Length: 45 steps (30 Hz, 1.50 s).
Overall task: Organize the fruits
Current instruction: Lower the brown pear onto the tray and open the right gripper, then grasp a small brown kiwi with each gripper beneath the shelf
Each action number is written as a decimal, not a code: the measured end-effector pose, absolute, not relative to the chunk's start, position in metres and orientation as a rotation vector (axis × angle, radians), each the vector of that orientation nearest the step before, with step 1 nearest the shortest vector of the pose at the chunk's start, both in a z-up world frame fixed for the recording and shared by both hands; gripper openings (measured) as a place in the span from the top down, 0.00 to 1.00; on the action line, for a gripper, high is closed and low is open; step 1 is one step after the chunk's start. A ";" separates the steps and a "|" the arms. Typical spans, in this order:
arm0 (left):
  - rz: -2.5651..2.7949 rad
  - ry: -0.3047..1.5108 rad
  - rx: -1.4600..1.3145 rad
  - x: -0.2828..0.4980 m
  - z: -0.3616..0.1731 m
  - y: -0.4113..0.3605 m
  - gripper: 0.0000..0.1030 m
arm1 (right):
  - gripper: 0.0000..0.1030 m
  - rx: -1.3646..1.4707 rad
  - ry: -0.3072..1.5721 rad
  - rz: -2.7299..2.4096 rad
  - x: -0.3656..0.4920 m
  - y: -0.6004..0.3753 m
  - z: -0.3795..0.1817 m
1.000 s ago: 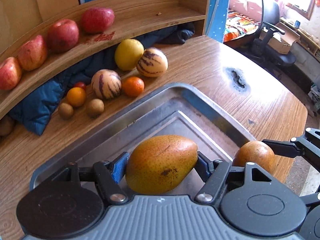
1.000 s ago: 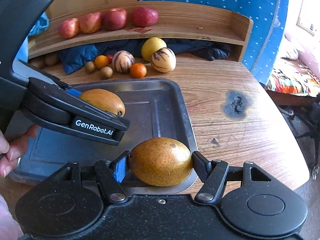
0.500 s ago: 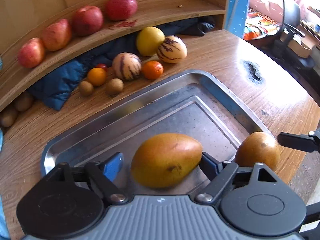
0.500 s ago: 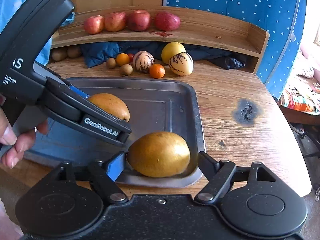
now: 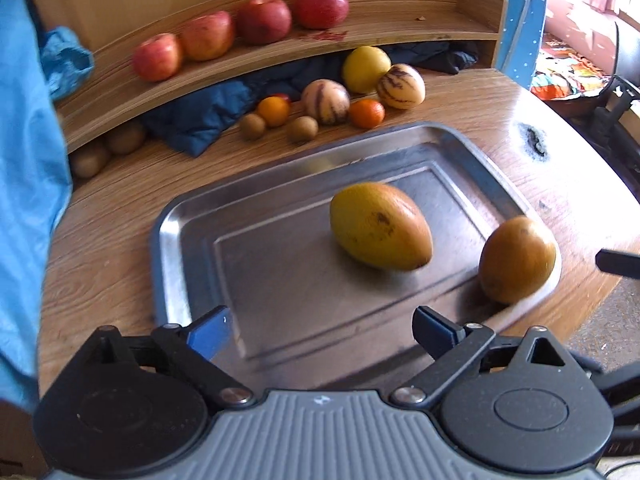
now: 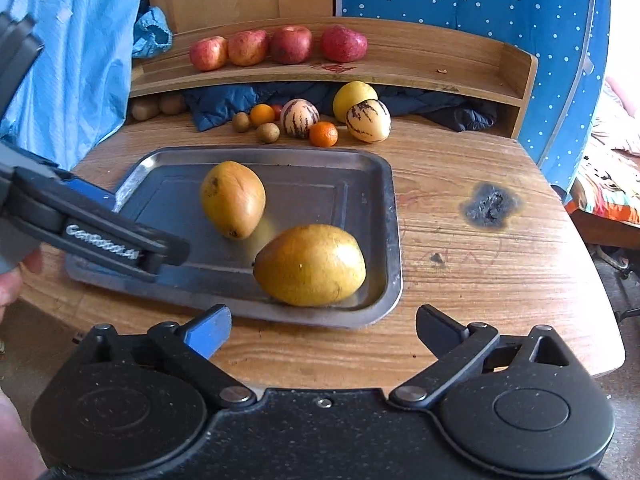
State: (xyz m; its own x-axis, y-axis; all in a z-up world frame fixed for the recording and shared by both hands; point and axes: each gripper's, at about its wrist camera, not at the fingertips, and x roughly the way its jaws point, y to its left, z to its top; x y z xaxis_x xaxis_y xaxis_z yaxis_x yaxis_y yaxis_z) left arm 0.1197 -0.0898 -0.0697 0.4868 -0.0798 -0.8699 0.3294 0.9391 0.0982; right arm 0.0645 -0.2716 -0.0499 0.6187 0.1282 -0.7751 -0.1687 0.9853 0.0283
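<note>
Tray (image 6: 394, 216) left half clear; two mangoes (image 6: 310, 265) block right side, small fruit (image 6: 323, 134) behind.

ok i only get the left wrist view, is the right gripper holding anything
Observer: No. The right gripper is open and empty, its fingers on the near side of the tray.
Operator: is the mango next to it in the tray or on the rim
Observer: In the tray. The nearer mango lies on the floor by the near right corner.
Operator: and where's my gripper from that side
Observer: The left gripper hangs over the tray's near left corner.
</note>
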 end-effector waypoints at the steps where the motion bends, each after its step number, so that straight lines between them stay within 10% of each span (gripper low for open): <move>1: -0.244 1.039 0.272 0.116 -0.069 -0.088 0.04 | 0.03 -0.046 0.893 0.177 0.064 -0.272 -0.050; 24: -0.106 1.177 0.359 0.084 -0.062 -0.033 0.01 | 0.01 0.039 0.978 0.391 0.067 -0.253 -0.045; 45: -0.123 1.052 0.309 0.213 -0.049 -0.019 0.01 | 0.01 0.022 0.860 0.302 0.153 -0.236 -0.021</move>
